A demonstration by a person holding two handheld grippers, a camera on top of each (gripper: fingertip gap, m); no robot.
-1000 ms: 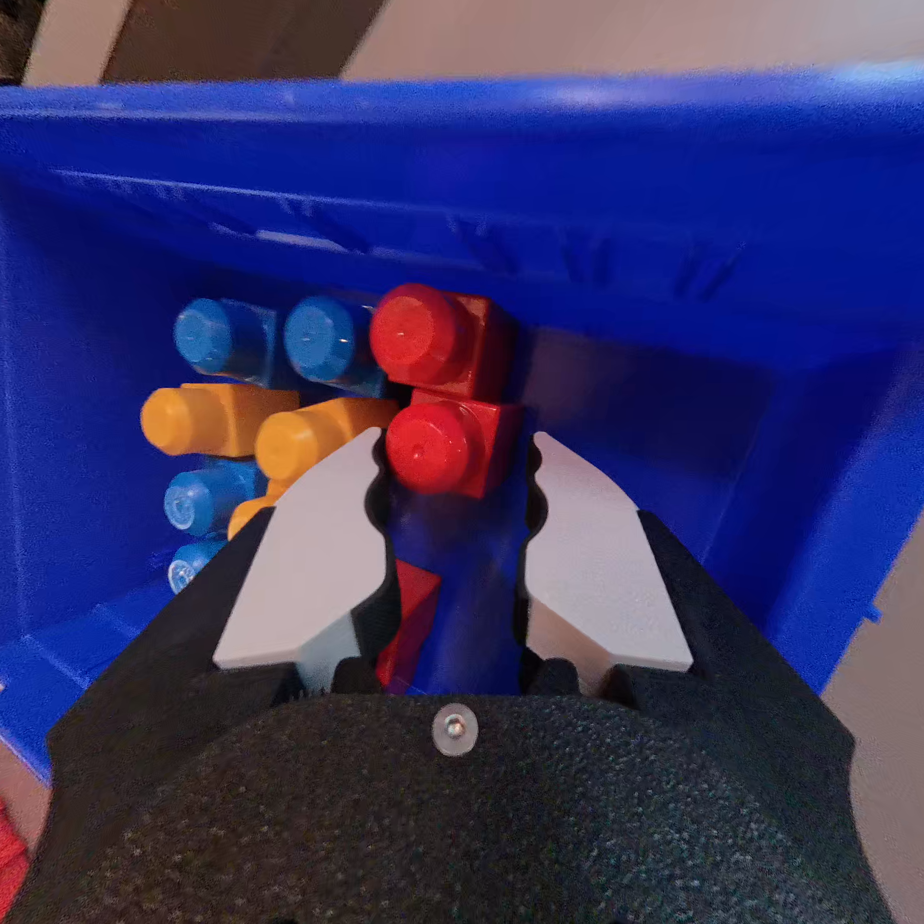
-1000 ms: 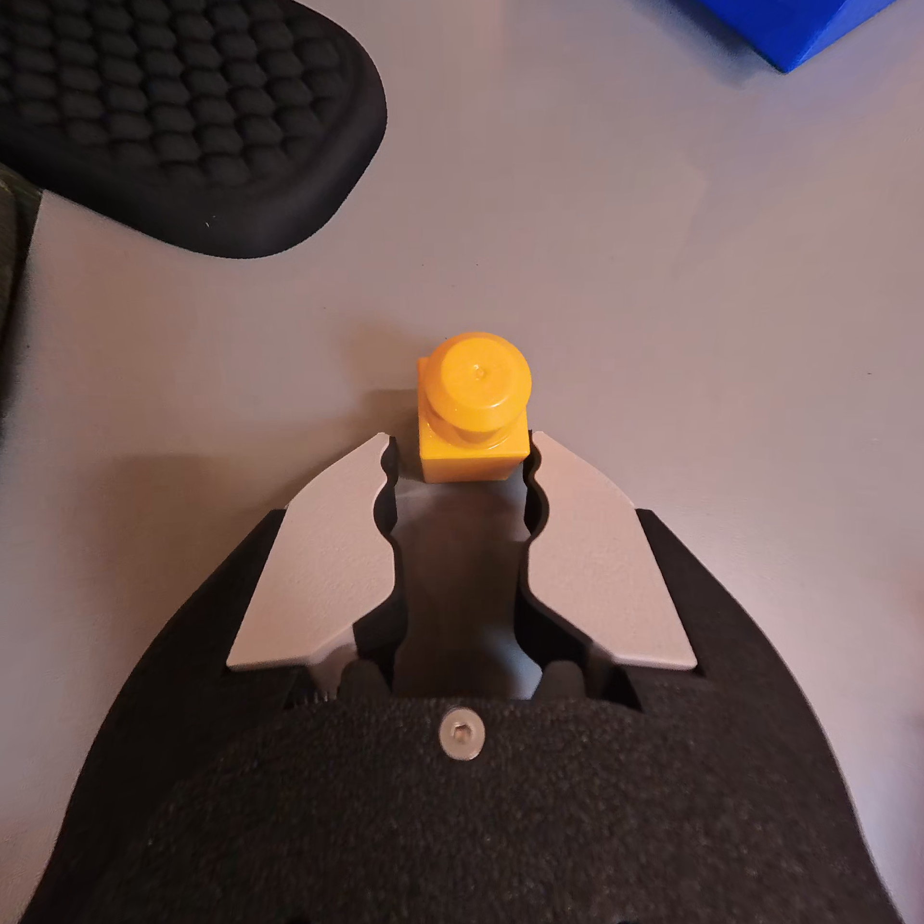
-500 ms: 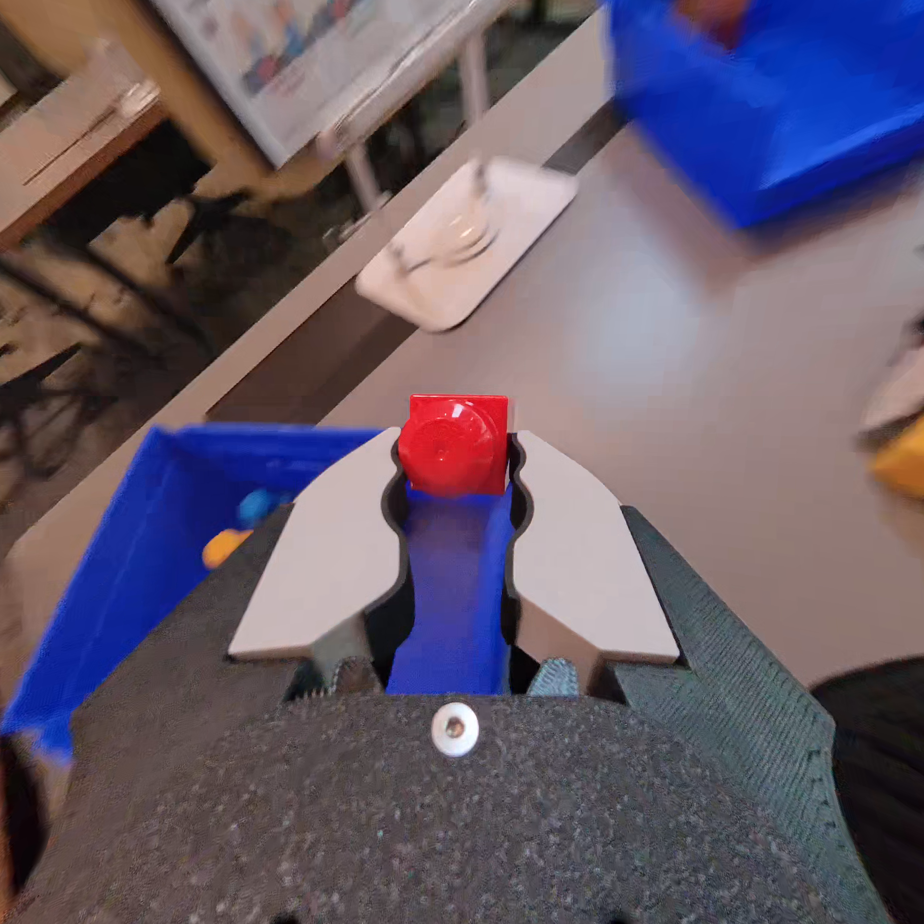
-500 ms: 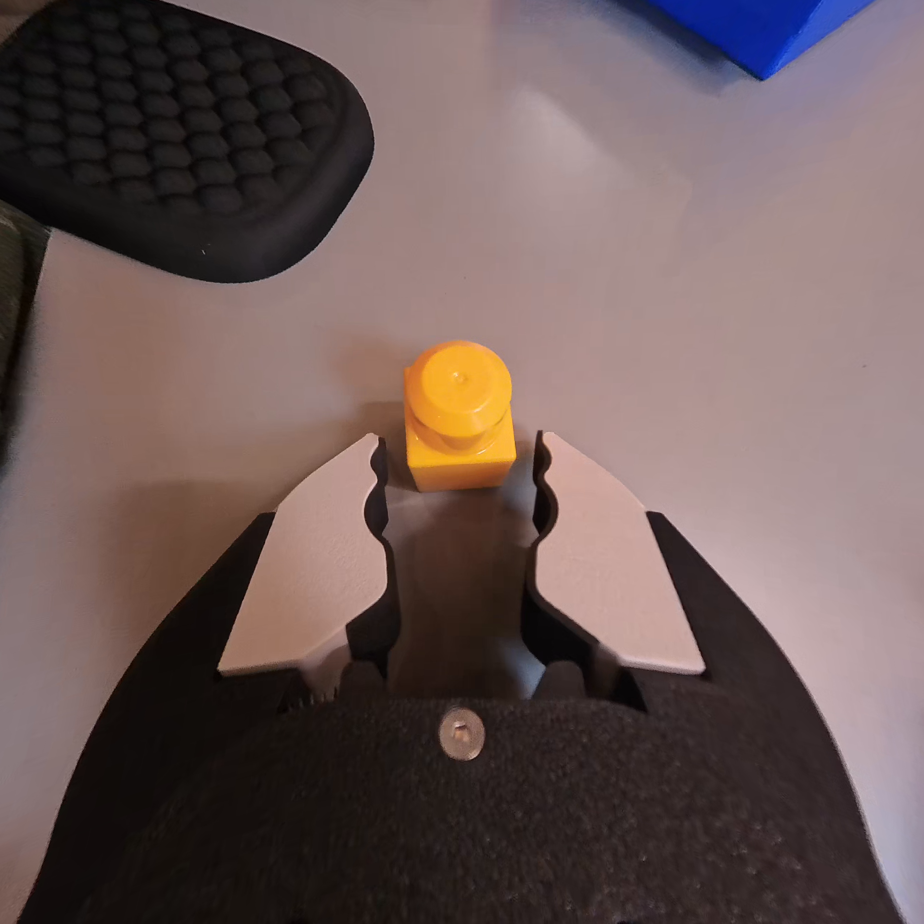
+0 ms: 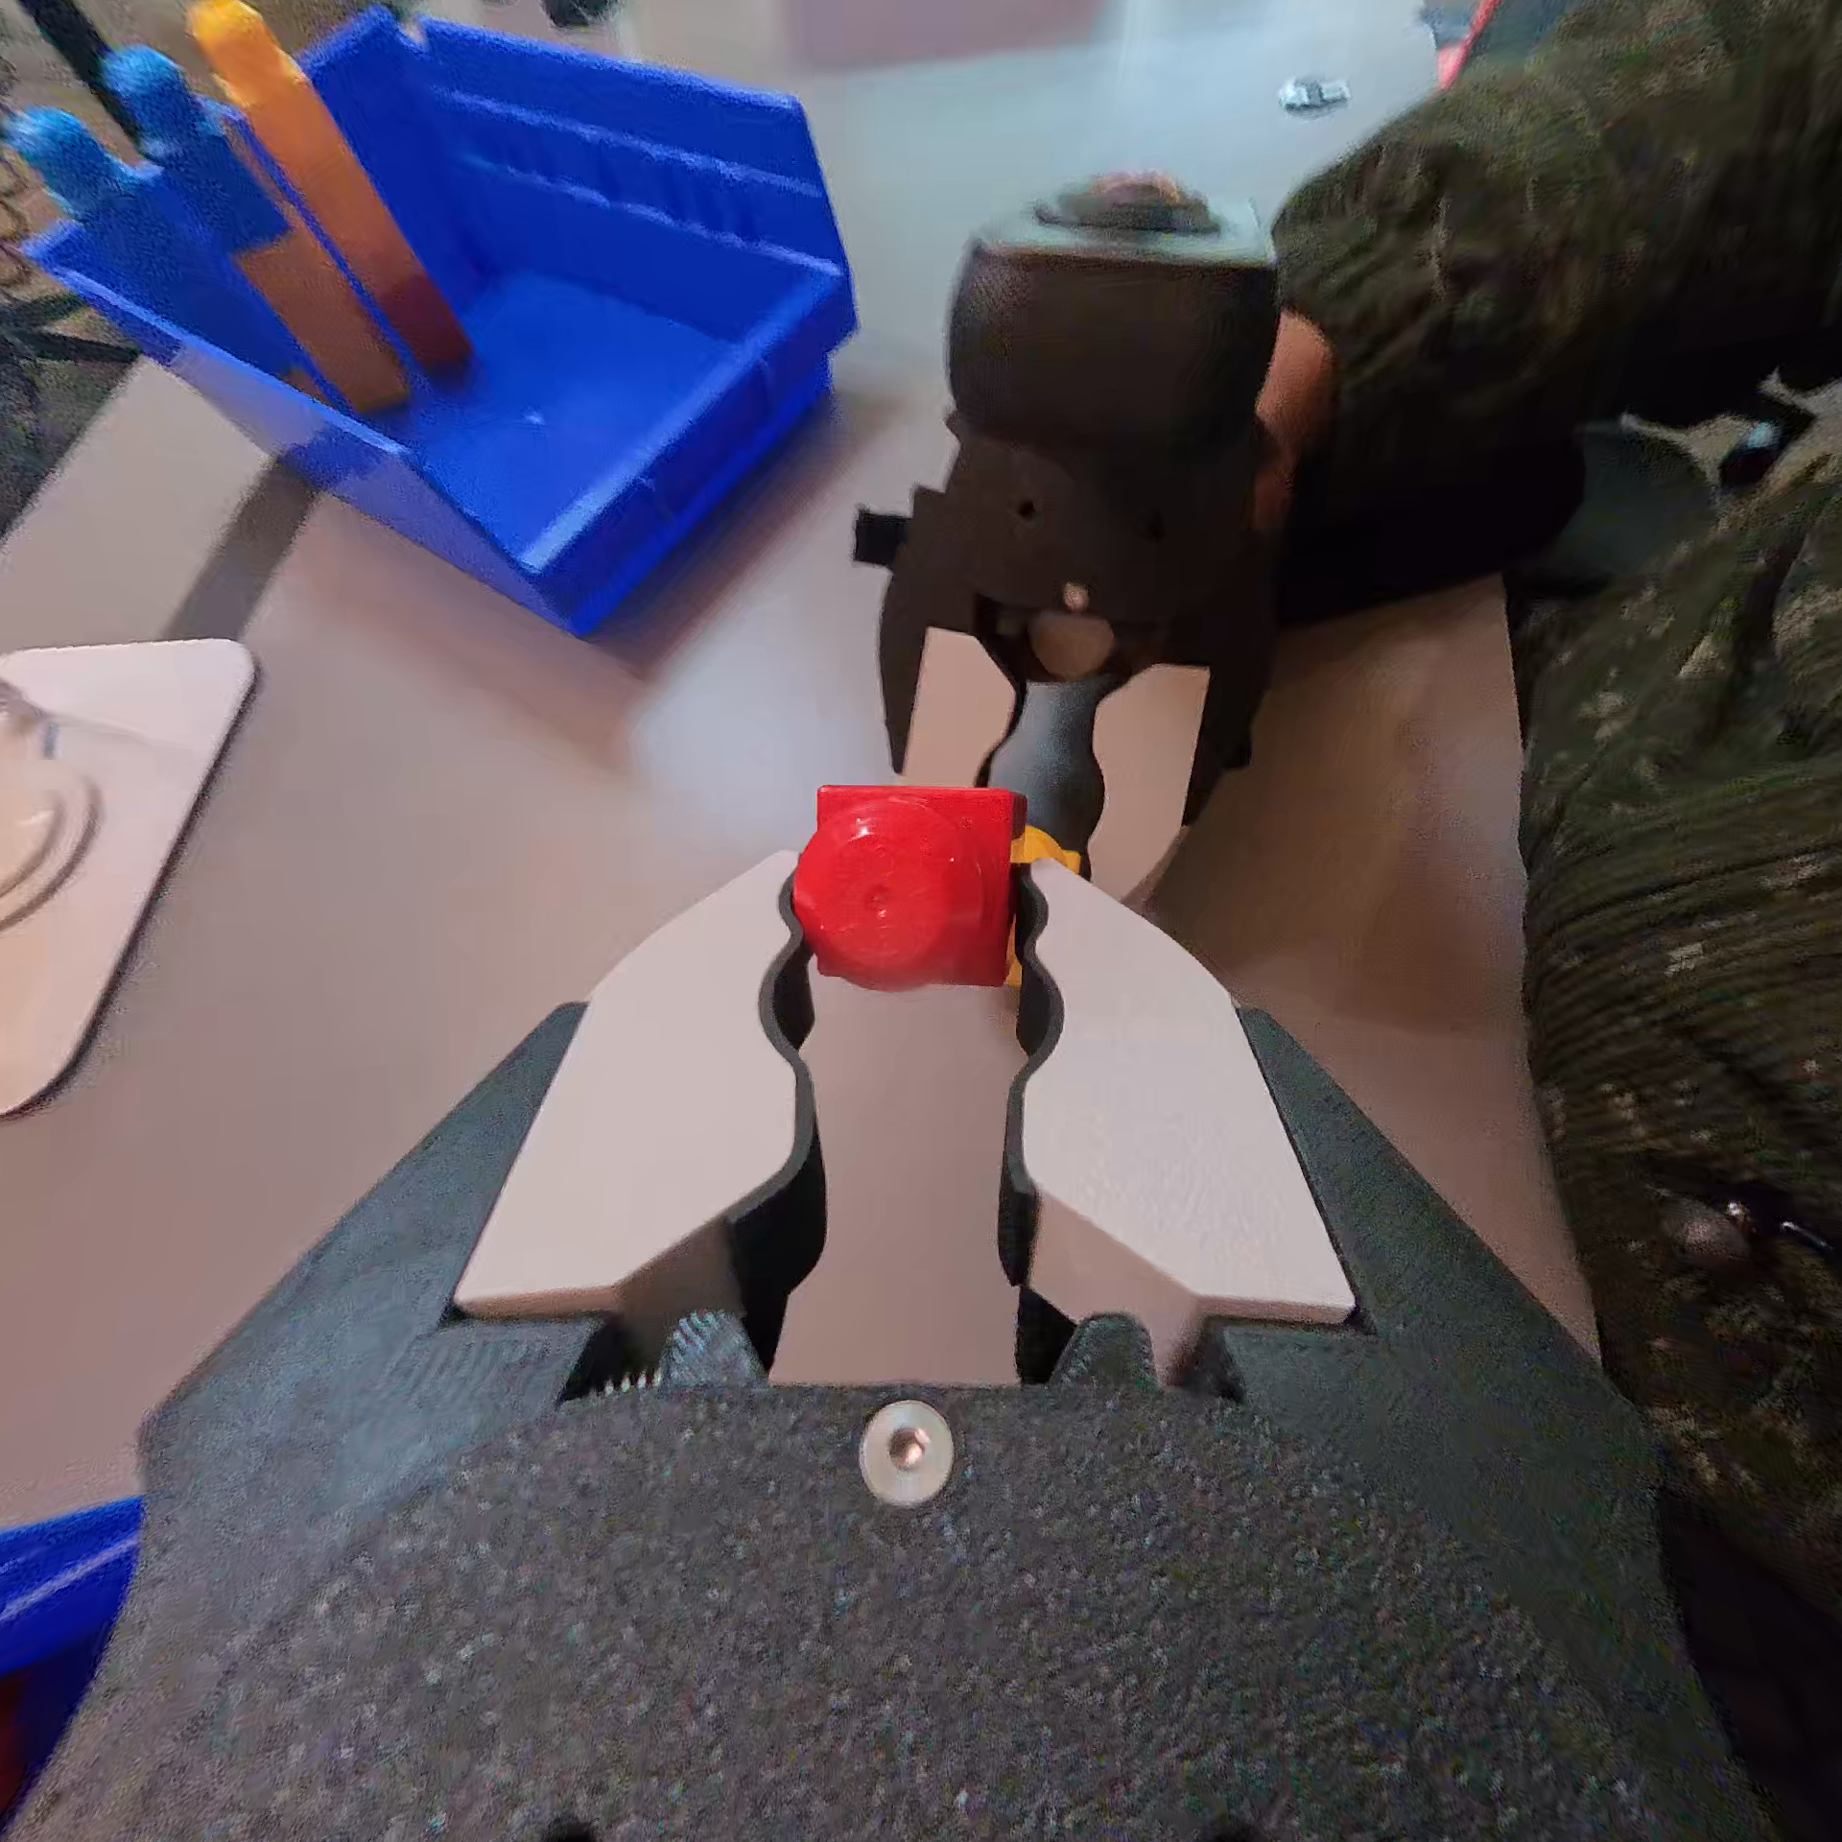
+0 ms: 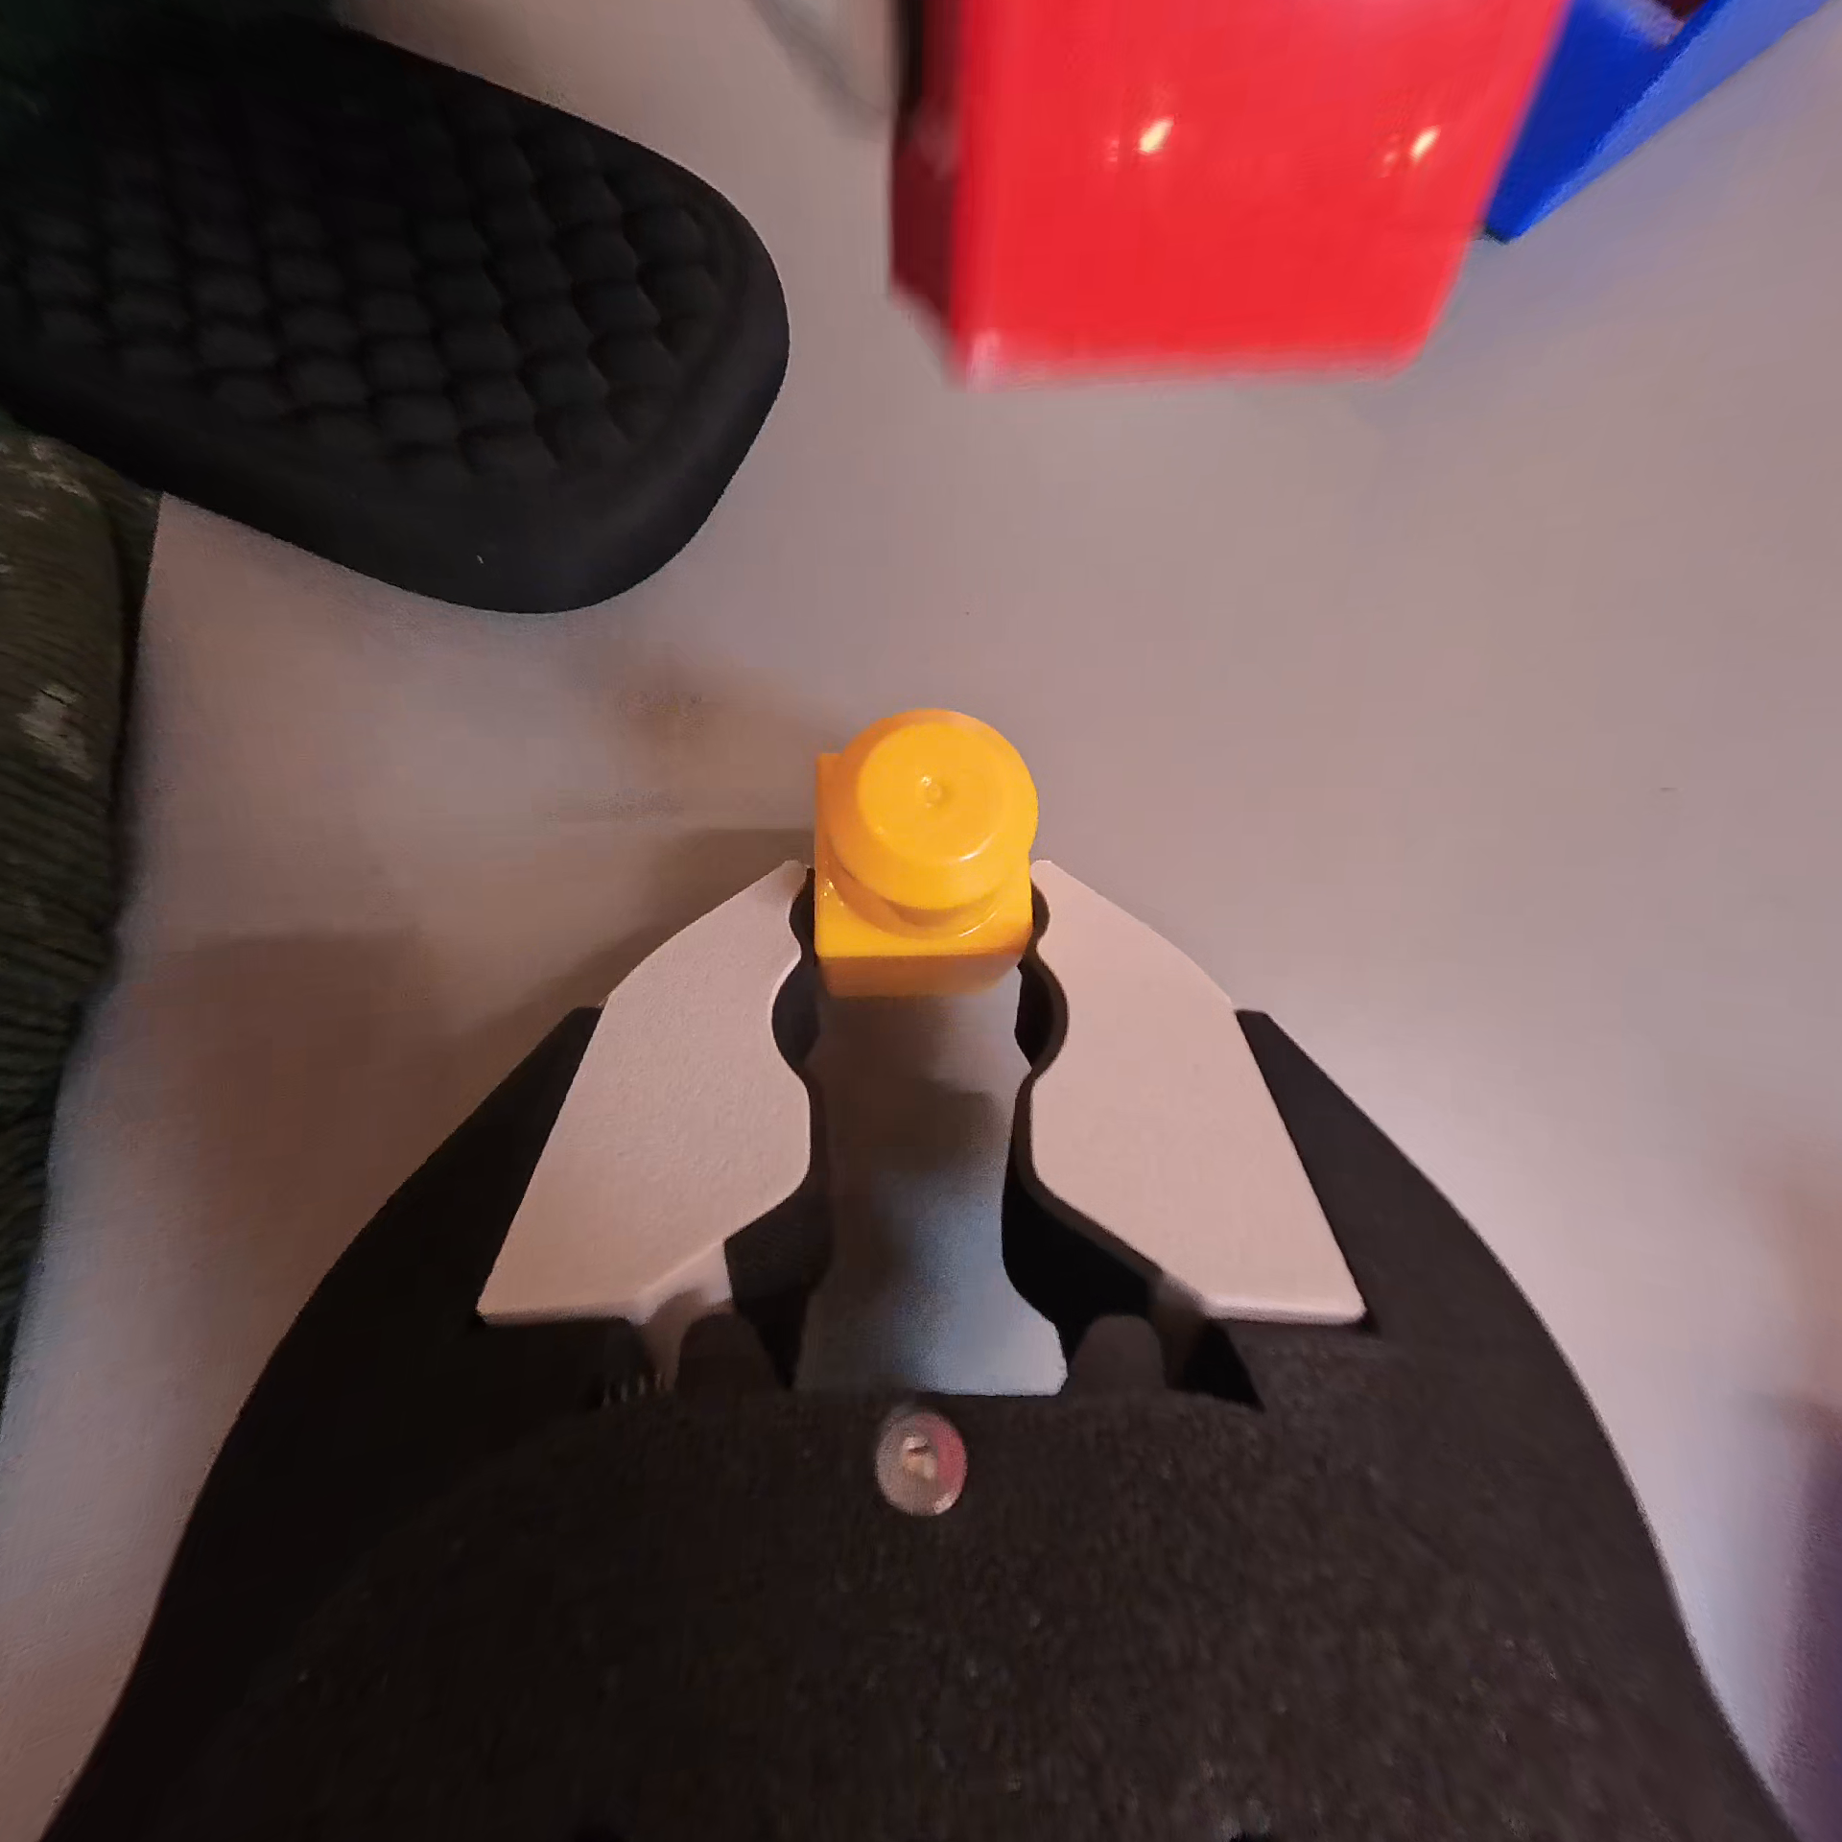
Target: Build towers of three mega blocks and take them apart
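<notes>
Gripping a red block (image 5: 902,887) at its fingertips, the left gripper (image 5: 907,897) has jaws closed on the block's sides, stud facing the camera, block held clear above the grey table (image 5: 449,817); right gripper (image 6: 922,922) is clamped on an orange block (image 6: 922,877), stud up, the block pinched between both tips, seemingly resting on the table; in the left wrist view the right gripper shows farther off at 12 o'clock (image 5: 1057,787), black body pointing down, only a sliver of the orange block (image 5: 1042,849) visible just behind the red one at its 3 o'clock edge; in the right wrist view the red block (image 6: 1196,179) appears large and blurred at 1 o'clock, above and apart from the orange block; blue bin (image 5: 618,329) sits on the table at 10 o'clock in the left view, with motion-smeared blue blocks (image 5: 130,189) and an orange block streak (image 5: 319,229) at its near-left corner; white flat pad (image 5: 100,797) at 9 o'clock, cut by the frame edge; a second blue bin corner (image 5: 50,1585) at 8 o'clock; camouflage sleeve (image 5: 1645,698) fills 3 o'clock; in the right view a black textured pad (image 6: 379,329) lies at 10 o'clock, well apart from the orange block; blue bin corner (image 6: 1645,120) at 1 o'clock behind the red block.
</notes>
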